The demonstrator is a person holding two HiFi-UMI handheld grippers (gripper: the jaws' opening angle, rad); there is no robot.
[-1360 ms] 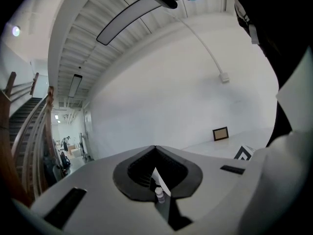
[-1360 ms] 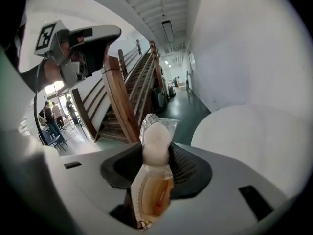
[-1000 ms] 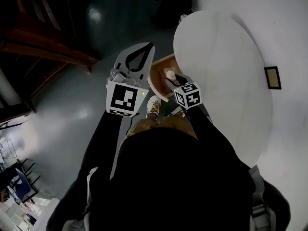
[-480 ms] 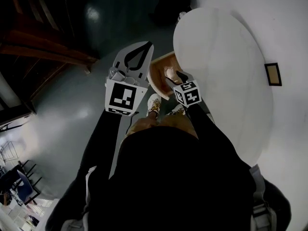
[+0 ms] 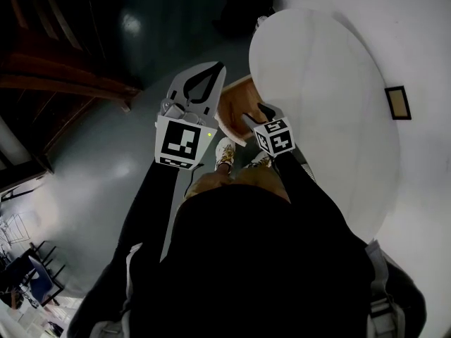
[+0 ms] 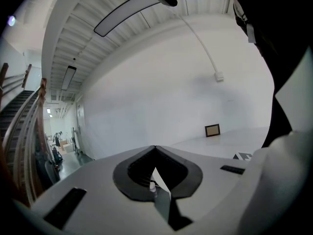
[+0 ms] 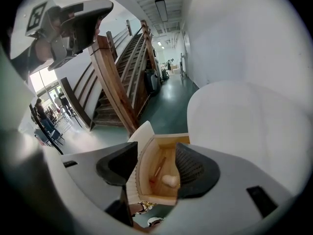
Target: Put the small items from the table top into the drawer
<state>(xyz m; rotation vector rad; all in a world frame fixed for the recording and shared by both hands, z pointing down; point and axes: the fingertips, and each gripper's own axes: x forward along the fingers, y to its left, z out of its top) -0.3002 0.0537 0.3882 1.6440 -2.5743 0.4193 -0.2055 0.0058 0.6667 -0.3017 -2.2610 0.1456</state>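
A wooden drawer (image 5: pixel 231 104) stands pulled out from under the left edge of the round white table (image 5: pixel 324 118). My right gripper (image 5: pixel 255 113) hangs over it, and its jaws are opening with nothing pressed between them. In the right gripper view (image 7: pixel 156 153) the drawer (image 7: pixel 145 166) shows between the jaws. On its floor lie a small white item (image 7: pixel 170 180) and a thin reddish stick (image 7: pixel 159 166). My left gripper (image 5: pixel 216 67) is held up to the left of the drawer, shut and empty, with its tips touching (image 6: pixel 155 148).
A dark wooden staircase (image 7: pixel 117 82) rises to the left across the grey-green floor. A small framed picture (image 5: pixel 397 103) sits beyond the table. The person's shoes (image 5: pixel 225 153) are just below the drawer. The left gripper (image 7: pixel 73 23) shows at the top left of the right gripper view.
A pale item that showed at my right gripper's tips over the drawer is gone from there. The right gripper has edged slightly. The left gripper has stayed put.
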